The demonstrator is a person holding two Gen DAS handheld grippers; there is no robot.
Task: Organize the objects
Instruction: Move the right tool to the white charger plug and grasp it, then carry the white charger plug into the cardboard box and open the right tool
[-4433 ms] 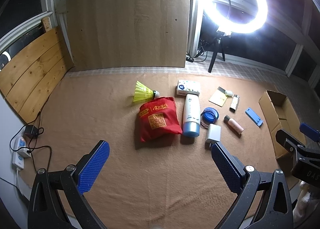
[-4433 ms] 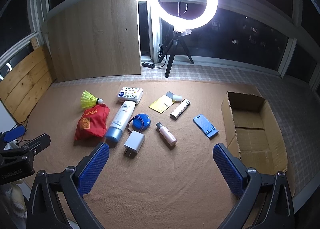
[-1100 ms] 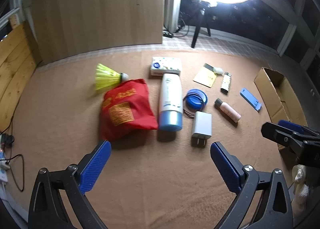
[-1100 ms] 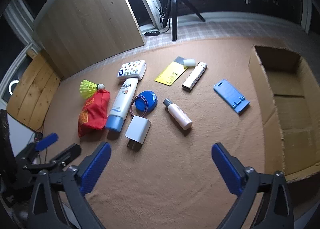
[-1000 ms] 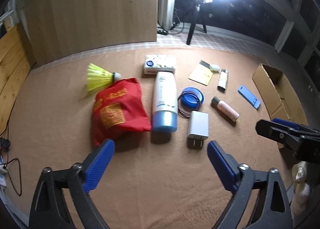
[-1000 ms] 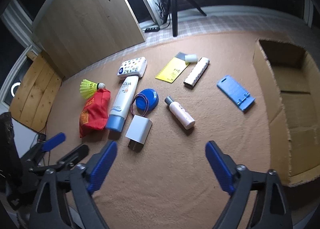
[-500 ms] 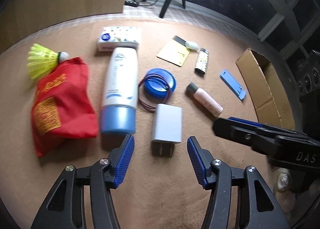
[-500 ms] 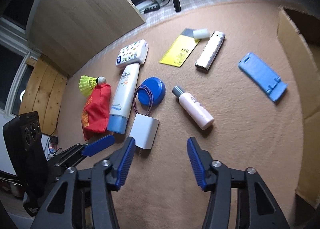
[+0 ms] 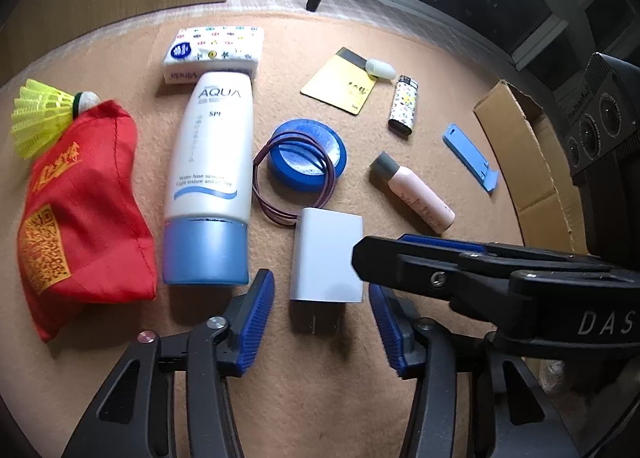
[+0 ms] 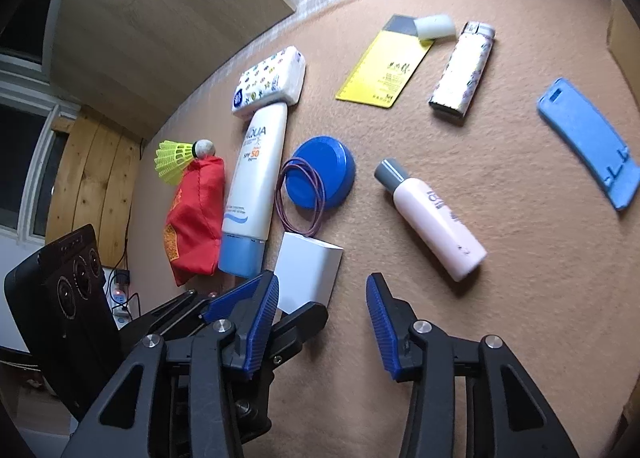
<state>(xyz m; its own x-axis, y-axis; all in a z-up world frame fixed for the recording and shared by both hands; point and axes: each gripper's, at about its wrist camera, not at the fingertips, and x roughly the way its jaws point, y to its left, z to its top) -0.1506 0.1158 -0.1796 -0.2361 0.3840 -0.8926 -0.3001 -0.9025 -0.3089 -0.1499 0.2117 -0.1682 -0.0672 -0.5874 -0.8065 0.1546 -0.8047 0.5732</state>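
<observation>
Lining up on the charger (image 9: 326,254) with the left claw (image 9: 320,322): blue pads spread apart, nothing between them yet, prongs of the charger just ahead of the gap and centred on it. Lying flat on the tan carpet (image 9: 320,398), with its long axis running straight away from the left claw, so the two pads sit either side of its narrow width. Probably only a short push forward needed before closing on the flanks.

Right claw (image 10: 320,310) also spread and empty, hovering close beside the left one; seen from it, the charger (image 10: 308,274) lies ahead and to the left, partly behind its left pad, while the pink bottle (image 10: 432,221) lies ahead and to the right, well apart from the pads, long axis slanting away from right to left. Left claw judged the nearer and better squared to the charger; right claw judged better placed for the bottle.

Just beyond the charger from the left claw: purple wire loop (image 9: 296,181) draped over a blue lid (image 9: 306,155), touching or nearly touching the charger's far edge, so some risk of dragging it. Sunscreen tube (image 9: 210,181) ahead to the left, parallel to the charger and close beside it. Cardboard box (image 9: 532,173) far off to the right, the likely destination.
</observation>
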